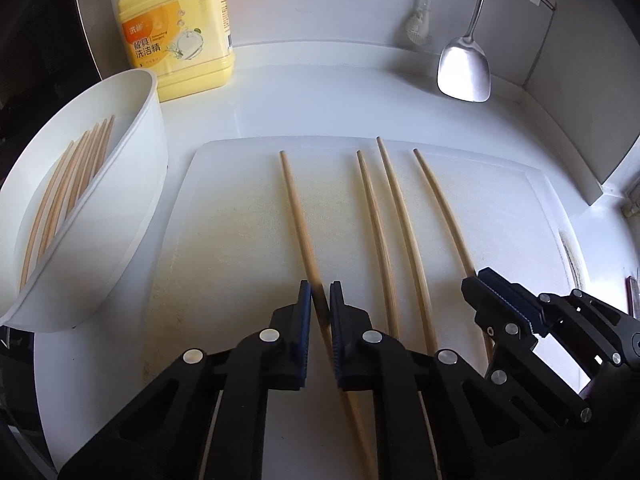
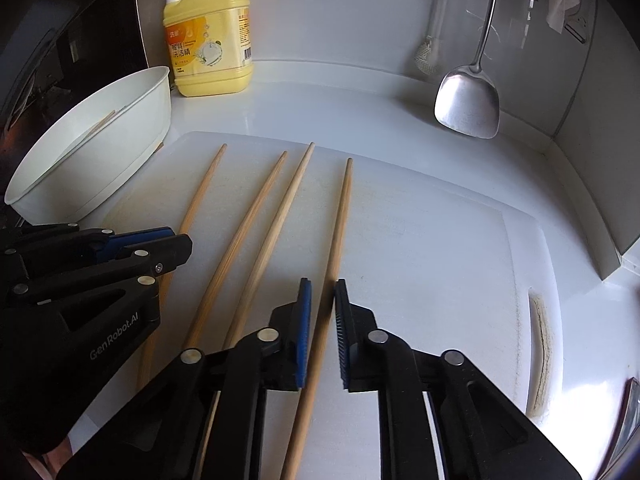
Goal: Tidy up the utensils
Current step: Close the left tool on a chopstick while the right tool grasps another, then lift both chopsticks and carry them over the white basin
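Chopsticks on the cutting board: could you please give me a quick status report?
Left gripper shut on the leftmost chopstick; right gripper shut on the rightmost chopstick. Two chopsticks lie loose between. White bin holds more. Nothing in the way.

- A glossy white counter (image 1: pixel 320 92) is bounded by white walls (image 2: pixel 340 8) meeting at a corner.
- Daylight is reflected off the counter's right side.

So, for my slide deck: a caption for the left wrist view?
Left hand-held gripper shut on leftmost wooden chopstick of four on white cutting board.
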A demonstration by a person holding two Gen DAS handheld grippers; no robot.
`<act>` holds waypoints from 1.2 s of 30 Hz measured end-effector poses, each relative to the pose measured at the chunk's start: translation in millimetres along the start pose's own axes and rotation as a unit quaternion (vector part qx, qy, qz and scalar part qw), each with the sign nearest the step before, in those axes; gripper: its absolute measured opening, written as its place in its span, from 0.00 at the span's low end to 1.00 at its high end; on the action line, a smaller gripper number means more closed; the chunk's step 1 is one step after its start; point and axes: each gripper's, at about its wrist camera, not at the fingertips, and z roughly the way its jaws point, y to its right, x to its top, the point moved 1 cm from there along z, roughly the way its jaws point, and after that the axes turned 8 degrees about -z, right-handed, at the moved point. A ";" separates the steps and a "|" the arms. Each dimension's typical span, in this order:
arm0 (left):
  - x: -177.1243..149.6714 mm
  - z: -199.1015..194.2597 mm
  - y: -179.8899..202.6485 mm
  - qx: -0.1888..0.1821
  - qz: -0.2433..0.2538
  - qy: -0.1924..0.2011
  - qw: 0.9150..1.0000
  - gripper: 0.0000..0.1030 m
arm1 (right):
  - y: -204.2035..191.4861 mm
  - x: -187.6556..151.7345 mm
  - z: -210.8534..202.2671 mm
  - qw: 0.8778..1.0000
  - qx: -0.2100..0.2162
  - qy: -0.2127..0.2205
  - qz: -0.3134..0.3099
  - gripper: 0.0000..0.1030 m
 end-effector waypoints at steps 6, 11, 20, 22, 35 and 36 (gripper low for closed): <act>0.9 -1.6 -7.8 -0.027 -0.010 -0.015 0.999 0.07 | 10.0 0.3 -2.3 0.999 0.025 -0.002 0.041 0.06; -0.8 -6.9 -12.6 -0.041 -0.013 -0.026 0.999 0.07 | 12.4 3.1 -12.8 0.998 0.035 0.009 0.058 0.06; 13.3 -43.2 -32.6 -0.054 -0.021 -0.011 0.998 0.07 | 9.4 16.2 -38.0 0.995 0.053 0.024 0.086 0.06; 19.2 -54.1 -40.0 -0.053 -0.024 -0.002 0.998 0.07 | 5.9 21.4 -45.0 0.994 0.056 0.028 0.088 0.06; 64.1 -118.2 -126.3 -0.033 -0.066 0.066 0.995 0.07 | -66.3 111.6 -75.0 0.989 0.115 0.082 0.032 0.06; 67.3 -120.4 -136.5 -0.028 -0.072 0.069 0.995 0.07 | -74.3 121.2 -74.6 0.989 0.121 0.085 0.028 0.06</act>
